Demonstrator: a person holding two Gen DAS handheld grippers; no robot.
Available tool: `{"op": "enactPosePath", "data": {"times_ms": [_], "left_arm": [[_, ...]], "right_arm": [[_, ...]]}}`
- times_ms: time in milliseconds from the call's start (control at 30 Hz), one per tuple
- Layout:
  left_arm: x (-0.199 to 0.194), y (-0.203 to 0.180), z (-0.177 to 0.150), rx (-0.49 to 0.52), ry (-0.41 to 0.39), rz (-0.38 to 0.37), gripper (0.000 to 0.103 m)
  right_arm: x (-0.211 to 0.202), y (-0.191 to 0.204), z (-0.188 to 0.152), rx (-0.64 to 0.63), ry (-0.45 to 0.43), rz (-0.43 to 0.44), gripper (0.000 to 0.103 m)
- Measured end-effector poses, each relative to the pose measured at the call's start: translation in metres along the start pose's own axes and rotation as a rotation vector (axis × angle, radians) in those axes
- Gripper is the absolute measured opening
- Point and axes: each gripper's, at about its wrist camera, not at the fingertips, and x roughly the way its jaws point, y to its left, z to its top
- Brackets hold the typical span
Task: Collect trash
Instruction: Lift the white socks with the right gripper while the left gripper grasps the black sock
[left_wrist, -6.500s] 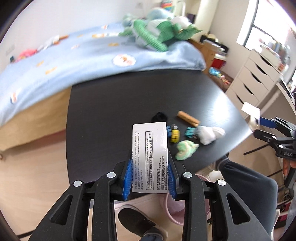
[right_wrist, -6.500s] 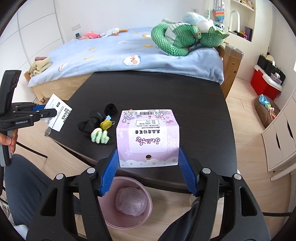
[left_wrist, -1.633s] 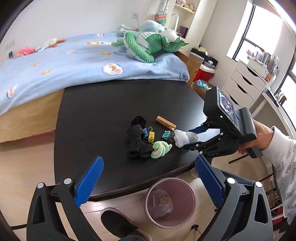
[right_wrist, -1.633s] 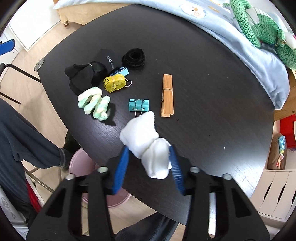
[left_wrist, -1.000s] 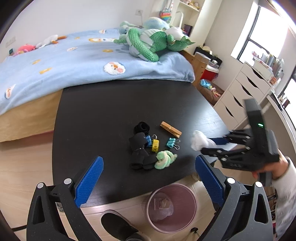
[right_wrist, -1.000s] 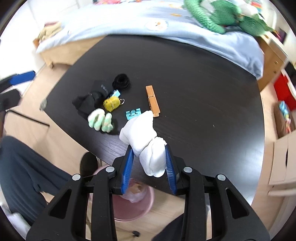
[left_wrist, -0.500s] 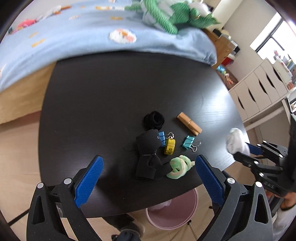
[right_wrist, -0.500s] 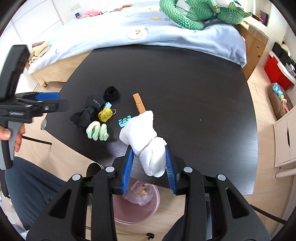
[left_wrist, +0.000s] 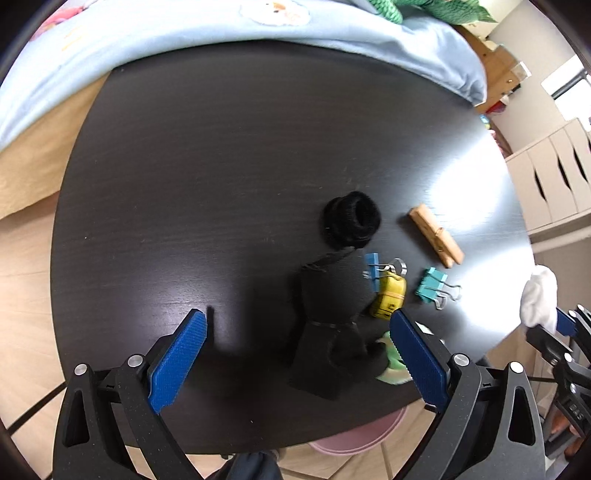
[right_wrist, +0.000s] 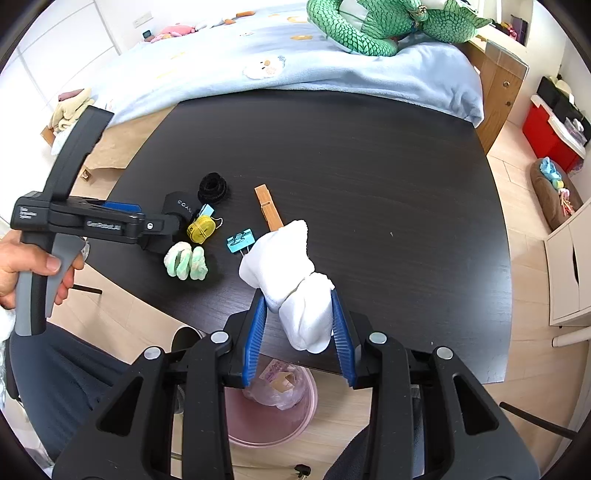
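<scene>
Right now the right tool (right_wrist: 298, 332) pinches a white tissue wad (right_wrist: 291, 280) above the tabletop (right_wrist: 369, 177) edge — released early, it misses the pink bin (right_wrist: 273, 432); the left tool (left_wrist: 295, 354) gapes wide, empty.

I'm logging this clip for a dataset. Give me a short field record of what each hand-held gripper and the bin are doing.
right hand-held gripper: shut on white crumpled cloth wad
left hand-held gripper: open, empty, above black fabric pouch
bin: pink round wastebasket on floor below the dark table's edge, holds bagged trash
</scene>
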Motion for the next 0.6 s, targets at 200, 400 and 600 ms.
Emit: {"op": "enactPosePath", "data": {"times_ms": [200,400,600], "left_arm": [[0.006,-0.001,0.001,0.002,-0.007,0.027,0.095],[-0.001,-0.006,-0.001,0.047,-0.030,0.067,0.035],[-0.006,-0.003,-0.006,0.075,-0.056,0.058,0.026]], "right_arm": [[0.002,-0.001,-0.002,0.000,0.000,-0.008,0.036],[0.006,-0.001,-0.002,0.001,-0.002,-0.001,0.032],[0.009,0.002,-0.003,0.000,-0.002,0.001,0.032]]}}
